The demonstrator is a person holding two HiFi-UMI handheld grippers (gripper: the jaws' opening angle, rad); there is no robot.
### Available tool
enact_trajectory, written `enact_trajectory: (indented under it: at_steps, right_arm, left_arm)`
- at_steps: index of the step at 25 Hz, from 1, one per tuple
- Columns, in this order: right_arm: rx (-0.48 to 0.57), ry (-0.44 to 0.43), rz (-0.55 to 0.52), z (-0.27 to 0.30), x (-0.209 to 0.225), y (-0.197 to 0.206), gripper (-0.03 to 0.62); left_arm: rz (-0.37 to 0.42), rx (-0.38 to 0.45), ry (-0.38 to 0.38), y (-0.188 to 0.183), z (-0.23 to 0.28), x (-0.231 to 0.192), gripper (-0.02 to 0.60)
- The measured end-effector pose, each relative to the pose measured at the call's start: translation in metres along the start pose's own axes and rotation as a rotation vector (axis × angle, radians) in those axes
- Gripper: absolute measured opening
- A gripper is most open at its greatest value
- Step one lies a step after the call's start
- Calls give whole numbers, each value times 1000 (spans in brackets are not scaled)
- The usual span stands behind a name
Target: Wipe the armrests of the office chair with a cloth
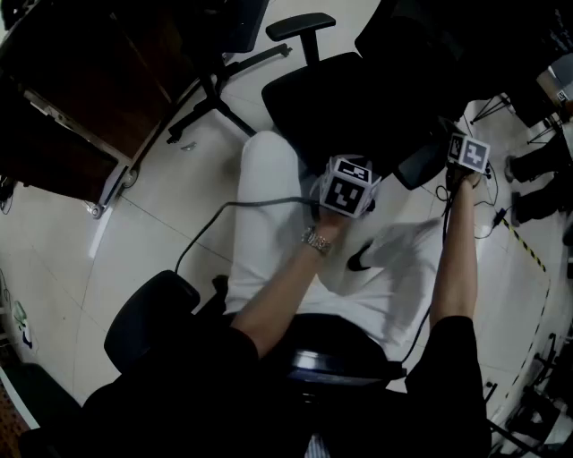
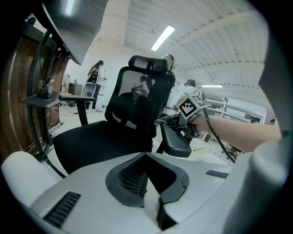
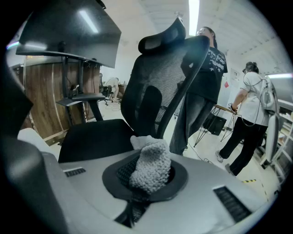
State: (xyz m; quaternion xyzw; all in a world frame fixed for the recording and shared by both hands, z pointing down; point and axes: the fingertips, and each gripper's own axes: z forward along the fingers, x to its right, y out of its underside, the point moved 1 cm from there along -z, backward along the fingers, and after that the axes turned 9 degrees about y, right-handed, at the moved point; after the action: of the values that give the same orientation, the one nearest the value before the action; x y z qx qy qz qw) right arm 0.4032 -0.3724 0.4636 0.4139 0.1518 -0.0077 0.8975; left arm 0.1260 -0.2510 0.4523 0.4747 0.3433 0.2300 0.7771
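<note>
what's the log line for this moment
right tool: shut on cloth | position: by armrest | left tool: shut, empty

**White nubbly knitted cloth** (image 3: 149, 162): sitting bunched and upright, pinched in the right gripper (image 3: 146, 180).

**Black mesh-backed office chair** (image 1: 345, 107): standing at 1 o'clock in the head view. One flat black armrest pad (image 1: 302, 25) is lying at the seat's 12 o'clock, the other armrest pad (image 1: 419, 163) at 4 o'clock.

The office chair (image 1: 358, 85) stands straight ahead, its seat (image 1: 313, 116) bare. The far armrest (image 1: 300, 25) rises free over pale floor (image 1: 161, 206). On the left, a wooden counter (image 1: 81, 98) and a spoked chair base (image 1: 210, 103) hem the way — a grey cable (image 1: 224, 210) trails over the person's leg (image 1: 264, 197), and bystanders (image 3: 201, 91) stand behind the chair.
</note>
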Motion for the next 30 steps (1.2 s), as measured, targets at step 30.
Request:
enact_trajectory:
  at_steps: [30]
  right_arm:
    - [165,-408,-185,-115,-83,17,25]
  left_arm:
    - [13,18,-2,-4,-7,2,-6]
